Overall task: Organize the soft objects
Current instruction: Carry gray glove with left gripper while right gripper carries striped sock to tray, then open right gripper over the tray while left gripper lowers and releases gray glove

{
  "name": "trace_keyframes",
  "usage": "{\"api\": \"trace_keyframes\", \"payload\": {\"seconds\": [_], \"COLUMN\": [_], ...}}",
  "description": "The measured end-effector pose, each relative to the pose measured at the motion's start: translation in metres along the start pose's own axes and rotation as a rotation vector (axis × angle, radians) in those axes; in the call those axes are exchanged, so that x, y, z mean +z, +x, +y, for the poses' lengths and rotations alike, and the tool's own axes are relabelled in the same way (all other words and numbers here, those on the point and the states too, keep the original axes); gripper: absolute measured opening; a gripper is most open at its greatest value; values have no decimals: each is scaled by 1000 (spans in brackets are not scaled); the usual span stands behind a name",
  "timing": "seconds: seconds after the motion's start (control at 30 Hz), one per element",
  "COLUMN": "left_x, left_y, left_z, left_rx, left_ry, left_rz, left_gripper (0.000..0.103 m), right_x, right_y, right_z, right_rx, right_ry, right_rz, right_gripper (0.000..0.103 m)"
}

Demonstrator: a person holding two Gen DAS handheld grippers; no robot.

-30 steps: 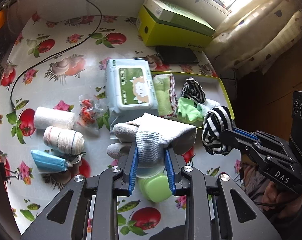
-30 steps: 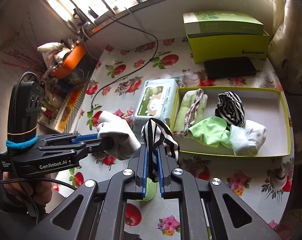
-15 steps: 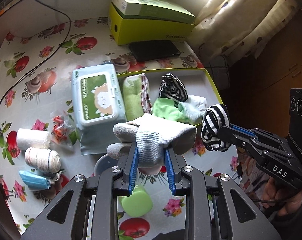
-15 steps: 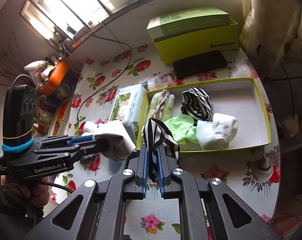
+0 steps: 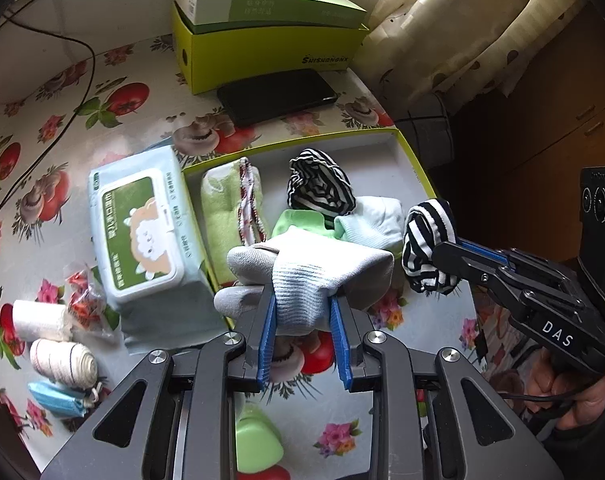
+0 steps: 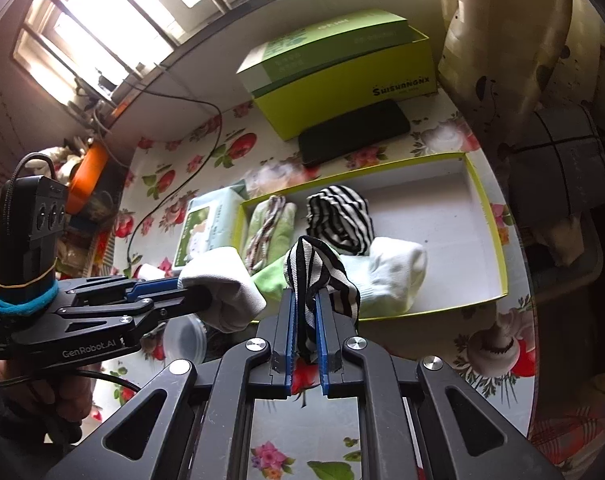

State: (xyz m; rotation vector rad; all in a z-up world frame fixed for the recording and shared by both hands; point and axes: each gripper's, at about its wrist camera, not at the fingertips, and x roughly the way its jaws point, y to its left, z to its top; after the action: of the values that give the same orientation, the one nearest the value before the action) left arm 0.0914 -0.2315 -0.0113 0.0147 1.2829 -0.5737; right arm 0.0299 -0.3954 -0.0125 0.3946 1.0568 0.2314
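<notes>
My left gripper [image 5: 302, 304] is shut on a grey-white sock bundle [image 5: 314, 268], held above the table just in front of the yellow-green tray [image 5: 416, 160]. It also shows in the right wrist view [image 6: 218, 284]. My right gripper [image 6: 305, 300] is shut on a black-and-white striped sock [image 6: 318, 272], held over the tray's near edge; it also shows in the left wrist view [image 5: 428, 244]. The tray [image 6: 490, 216] holds a light green towel [image 6: 268, 222], another striped sock [image 6: 340, 218], a green cloth and a white sock [image 6: 394, 272].
A pack of wet wipes [image 5: 142, 228] lies left of the tray. Two bandage rolls [image 5: 62, 356] and a blue face mask [image 5: 54, 400] lie at the far left. A yellow-green box [image 5: 270, 52] and a black phone [image 5: 278, 96] stand behind. A green soap-like lump [image 5: 258, 440] lies below my left gripper.
Both grippers have moved right and forward toward the tray, each still holding its sock. The tray now lies closer under them.
</notes>
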Motion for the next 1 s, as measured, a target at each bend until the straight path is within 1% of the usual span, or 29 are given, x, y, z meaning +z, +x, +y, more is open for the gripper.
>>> {"api": "trace_keyframes", "payload": {"seconds": [0.3, 0.57, 0.9, 0.93, 1.0], "left_x": [27, 48, 59, 60, 62], "left_y": [18, 30, 41, 41, 42], "left_z": [-9, -15, -12, -12, -12], "left_rx": [-11, -22, -19, -17, -14], "left_ry": [6, 10, -1, -2, -2], "left_rz": [6, 10, 20, 20, 20], "left_gripper": [26, 26, 26, 26, 26], "right_x": [26, 53, 77, 78, 78], "right_y": [11, 33, 63, 66, 71], "right_z": [-26, -58, -82, -85, -91], "right_rx": [-64, -165, -252, -257, -257], "right_ry": [0, -14, -52, -45, -20], "right_rz": [-20, -14, 2, 4, 11], "right_gripper": [9, 9, 9, 11, 25]}}
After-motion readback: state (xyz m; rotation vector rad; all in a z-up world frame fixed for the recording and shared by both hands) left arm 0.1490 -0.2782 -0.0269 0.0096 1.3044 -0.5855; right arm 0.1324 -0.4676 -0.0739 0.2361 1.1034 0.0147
